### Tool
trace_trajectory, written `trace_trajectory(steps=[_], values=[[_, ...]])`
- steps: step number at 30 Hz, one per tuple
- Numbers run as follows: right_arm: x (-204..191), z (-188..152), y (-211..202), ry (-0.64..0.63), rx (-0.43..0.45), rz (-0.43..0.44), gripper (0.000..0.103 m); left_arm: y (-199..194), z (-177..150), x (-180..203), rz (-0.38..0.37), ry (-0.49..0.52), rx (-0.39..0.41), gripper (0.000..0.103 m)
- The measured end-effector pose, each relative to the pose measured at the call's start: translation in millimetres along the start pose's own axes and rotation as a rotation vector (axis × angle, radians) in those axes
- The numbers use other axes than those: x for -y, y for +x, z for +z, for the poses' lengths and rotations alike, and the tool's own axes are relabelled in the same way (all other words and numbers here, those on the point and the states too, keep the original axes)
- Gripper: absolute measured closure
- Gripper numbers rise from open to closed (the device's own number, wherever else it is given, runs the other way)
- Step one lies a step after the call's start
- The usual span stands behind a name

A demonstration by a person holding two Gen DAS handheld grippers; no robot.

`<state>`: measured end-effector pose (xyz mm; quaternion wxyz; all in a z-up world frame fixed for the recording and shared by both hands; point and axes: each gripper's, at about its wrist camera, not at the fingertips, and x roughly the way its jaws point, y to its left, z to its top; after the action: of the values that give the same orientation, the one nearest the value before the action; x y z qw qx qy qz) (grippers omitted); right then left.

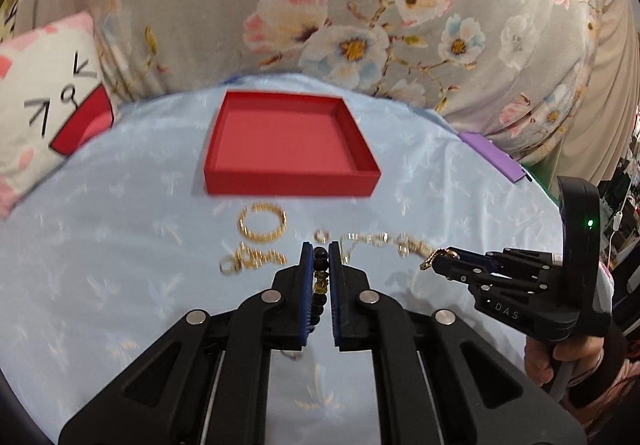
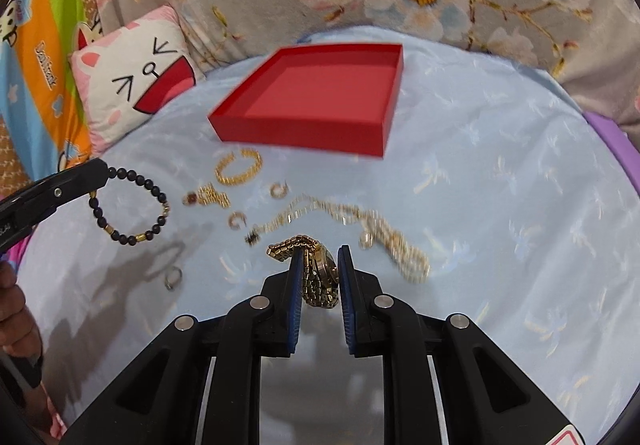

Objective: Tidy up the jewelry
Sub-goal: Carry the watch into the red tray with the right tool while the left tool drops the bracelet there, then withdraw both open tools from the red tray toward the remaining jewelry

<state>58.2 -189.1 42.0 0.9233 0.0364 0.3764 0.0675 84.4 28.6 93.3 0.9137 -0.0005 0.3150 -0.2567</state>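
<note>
An empty red tray (image 1: 290, 181) (image 2: 296, 135) sits at the far side of the light blue cloth. My left gripper (image 1: 321, 251) is shut on a black bead bracelet (image 1: 320, 285), which hangs from it above the cloth in the right wrist view (image 2: 128, 201). My right gripper (image 2: 320, 253) is shut on a gold watch (image 2: 320, 277) and holds it off the cloth; it also shows in the left wrist view (image 1: 440, 259). A gold bangle (image 1: 262, 223) (image 2: 239, 166), a gold chain necklace (image 2: 340, 217) (image 1: 380, 241) and small rings lie between grippers and tray.
A cat-face pillow (image 2: 132, 73) (image 1: 44, 101) lies at the left. A floral grey quilt (image 1: 320, 5) rises behind the tray. A silver ring (image 2: 173, 278) lies near the front left. A purple edge (image 1: 492, 155) shows at the right.
</note>
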Motion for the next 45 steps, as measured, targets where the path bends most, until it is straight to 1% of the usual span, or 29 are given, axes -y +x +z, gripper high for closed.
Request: trace_trajectory(steps=[2, 4, 7, 9, 11, 13, 14, 16, 17, 20, 25, 27, 31, 35, 36, 37, 38, 39, 40, 41, 42, 45], values=[[2, 24, -5, -0.011, 0.027, 0.012, 0.087, -2, 19, -1, -0.001, 0.019, 0.030, 0.096], [6, 51, -5, -0.011, 0.051, 0.022, 0.087, 1, 42, -3, 0.013, 0.038, 0.062, 0.096], [11, 94, 6, -0.016, 0.075, 0.023, 0.087, 16, 75, -7, 0.043, 0.067, 0.099, 0.096], [15, 124, 22, -0.014, 0.072, 0.020, 0.087, 35, 100, -12, 0.062, 0.081, 0.118, 0.096], [22, 153, 44, 0.002, 0.070, 0.002, 0.087, 59, 120, -19, 0.058, 0.081, 0.121, 0.096], [28, 176, 69, 0.011, 0.057, -0.011, 0.087, 85, 137, -26, 0.046, 0.080, 0.100, 0.096], [33, 186, 81, 0.025, 0.054, -0.020, 0.087, 98, 144, -30, 0.060, 0.073, 0.097, 0.096], [41, 202, 106, 0.035, 0.034, -0.025, 0.087, 127, 157, -37, 0.061, 0.070, 0.083, 0.096], [45, 210, 119, 0.051, 0.025, -0.028, 0.087, 137, 160, -41, 0.079, 0.064, 0.083, 0.096], [55, 228, 155, 0.066, -0.025, -0.018, 0.087, 174, 171, -52, 0.092, 0.056, 0.058, 0.096], [59, 244, 199, 0.067, -0.086, -0.050, 0.087, 229, 184, -72, 0.074, 0.013, -0.004, 0.096], [63, 248, 215, 0.074, -0.104, -0.074, 0.087, 244, 187, -76, 0.096, 0.007, -0.011, 0.096], [69, 252, 238, 0.074, -0.131, -0.092, 0.087, 270, 191, -86, 0.119, -0.017, -0.039, 0.096], [70, 254, 243, 0.062, -0.101, -0.107, 0.083, 289, 190, -94, 0.197, -0.020, -0.043, 0.095], [70, 254, 242, 0.063, -0.094, -0.107, 0.080, 291, 190, -97, 0.213, -0.021, -0.037, 0.091], [70, 255, 240, 0.065, -0.085, -0.104, 0.076, 291, 189, -100, 0.241, -0.028, -0.026, 0.075], [70, 254, 234, 0.063, -0.066, -0.099, 0.073, 290, 189, -102, 0.249, -0.035, -0.019, 0.062], [71, 253, 229, 0.061, -0.048, -0.100, 0.067, 285, 190, -105, 0.255, -0.043, 0.000, 0.043], [70, 252, 220, 0.059, -0.028, -0.100, 0.064, 279, 191, -106, 0.271, -0.052, 0.029, 0.033], [69, 251, 211, 0.056, -0.012, -0.089, 0.064, 269, 191, -107, 0.272, -0.058, 0.064, 0.032], [67, 249, 202, 0.051, 0.001, -0.072, 0.064, 259, 192, -108, 0.263, -0.067, 0.080, 0.029], [63, 236, 167, 0.033, 0.036, -0.043, 0.061, 228, 194, -112, 0.214, -0.112, 0.103, 0.027]])
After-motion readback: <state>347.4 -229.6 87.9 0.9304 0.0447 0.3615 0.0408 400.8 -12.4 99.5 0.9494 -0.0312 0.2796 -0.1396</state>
